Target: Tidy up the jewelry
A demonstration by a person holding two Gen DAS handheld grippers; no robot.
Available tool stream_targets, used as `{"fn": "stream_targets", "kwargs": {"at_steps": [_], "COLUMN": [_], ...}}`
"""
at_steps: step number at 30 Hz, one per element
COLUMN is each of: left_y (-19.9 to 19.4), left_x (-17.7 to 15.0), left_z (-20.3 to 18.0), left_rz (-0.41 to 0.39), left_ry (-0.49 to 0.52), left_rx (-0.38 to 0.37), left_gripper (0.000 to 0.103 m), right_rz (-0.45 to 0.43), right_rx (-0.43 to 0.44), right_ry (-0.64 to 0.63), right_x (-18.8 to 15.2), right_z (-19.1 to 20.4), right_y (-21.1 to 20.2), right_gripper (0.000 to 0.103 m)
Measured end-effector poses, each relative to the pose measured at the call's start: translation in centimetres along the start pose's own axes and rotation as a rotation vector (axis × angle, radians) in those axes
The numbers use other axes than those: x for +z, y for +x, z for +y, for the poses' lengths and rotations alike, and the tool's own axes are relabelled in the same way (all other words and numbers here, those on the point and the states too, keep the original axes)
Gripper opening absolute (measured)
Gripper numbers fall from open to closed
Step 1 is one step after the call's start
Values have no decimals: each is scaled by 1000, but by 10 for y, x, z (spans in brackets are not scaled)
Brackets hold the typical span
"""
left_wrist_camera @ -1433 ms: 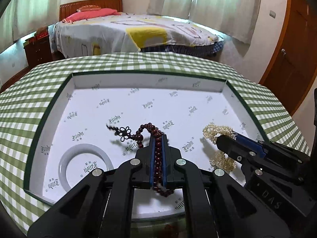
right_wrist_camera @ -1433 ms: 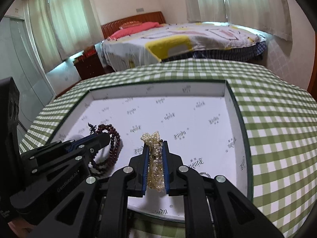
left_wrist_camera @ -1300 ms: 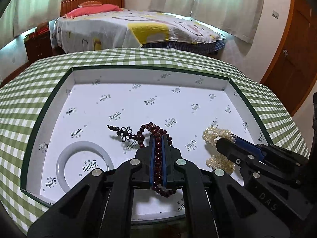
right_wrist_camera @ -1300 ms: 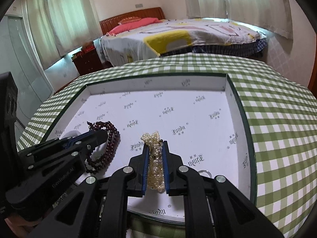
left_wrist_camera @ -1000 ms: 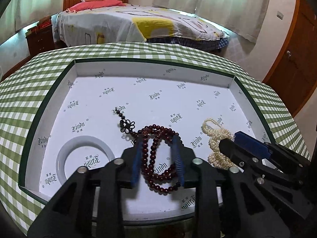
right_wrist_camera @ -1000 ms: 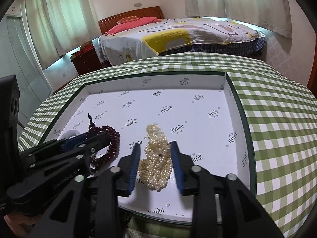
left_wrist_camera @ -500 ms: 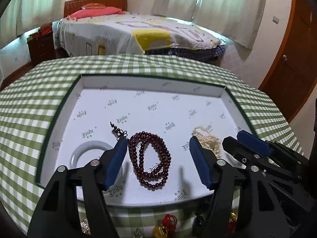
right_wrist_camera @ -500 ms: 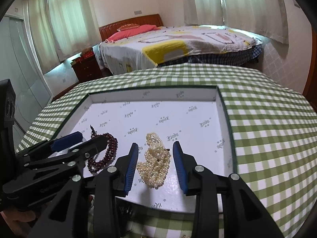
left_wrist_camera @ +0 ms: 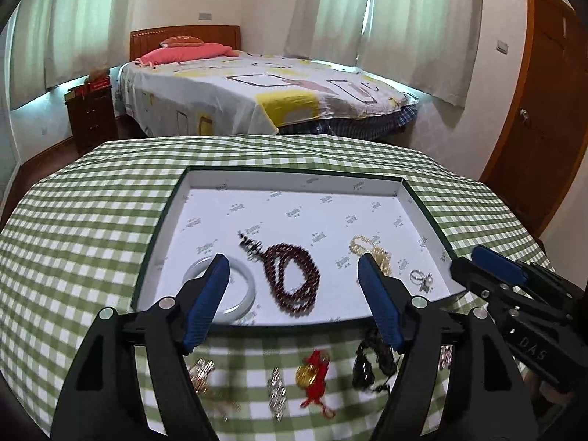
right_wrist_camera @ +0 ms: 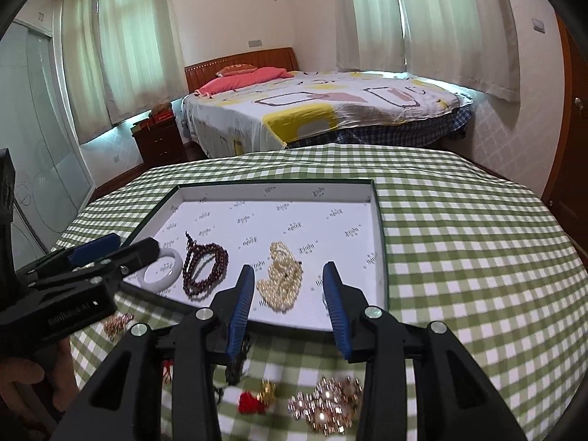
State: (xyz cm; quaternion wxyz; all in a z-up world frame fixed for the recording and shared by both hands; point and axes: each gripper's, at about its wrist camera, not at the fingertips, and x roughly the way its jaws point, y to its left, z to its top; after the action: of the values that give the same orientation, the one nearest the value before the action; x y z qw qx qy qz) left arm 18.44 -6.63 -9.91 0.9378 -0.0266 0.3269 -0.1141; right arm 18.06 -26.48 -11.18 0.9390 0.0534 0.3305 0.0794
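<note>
The table (left_wrist_camera: 92,228), under a green checked cloth (right_wrist_camera: 459,239), carries a shallow white tray (left_wrist_camera: 294,183) and loose trinkets (right_wrist_camera: 327,404) just beside it

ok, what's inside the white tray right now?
In the tray: white bangle, dark red bead string, pearl strand, small silver rings. The left gripper's fingers cover part of the bangle and the pearls in the left wrist view. Nothing is held.

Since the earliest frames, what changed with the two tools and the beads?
Both let go. The left tool released the dark red bead string; its jaws are opening. The right tool released the pearl strand. Both backed up and away. Both pieces remain in the tray, as does the white bangle.
</note>
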Motion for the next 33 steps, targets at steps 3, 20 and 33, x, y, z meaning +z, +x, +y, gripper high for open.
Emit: {"fn": "stream_targets", "kwargs": {"at_steps": [3,20,33], "left_y": [-9,-51,-59], "left_x": [-9,-67,-84], "left_z": [4,31,57], "left_rz": [-2,-2,16], "left_ry": [-9,-53,-101], "left_rx": [13,100,149], "left_gripper": [71,71,71], "right_rz": [5,43,90], "right_rx": [-7,-20,-60], "right_ry": [3,-2,13], "right_x": [-8,-58,-77], "right_z": [0,-3,-13], "right_y": [-6,-23,-13], "right_gripper": [39,39,39]}}
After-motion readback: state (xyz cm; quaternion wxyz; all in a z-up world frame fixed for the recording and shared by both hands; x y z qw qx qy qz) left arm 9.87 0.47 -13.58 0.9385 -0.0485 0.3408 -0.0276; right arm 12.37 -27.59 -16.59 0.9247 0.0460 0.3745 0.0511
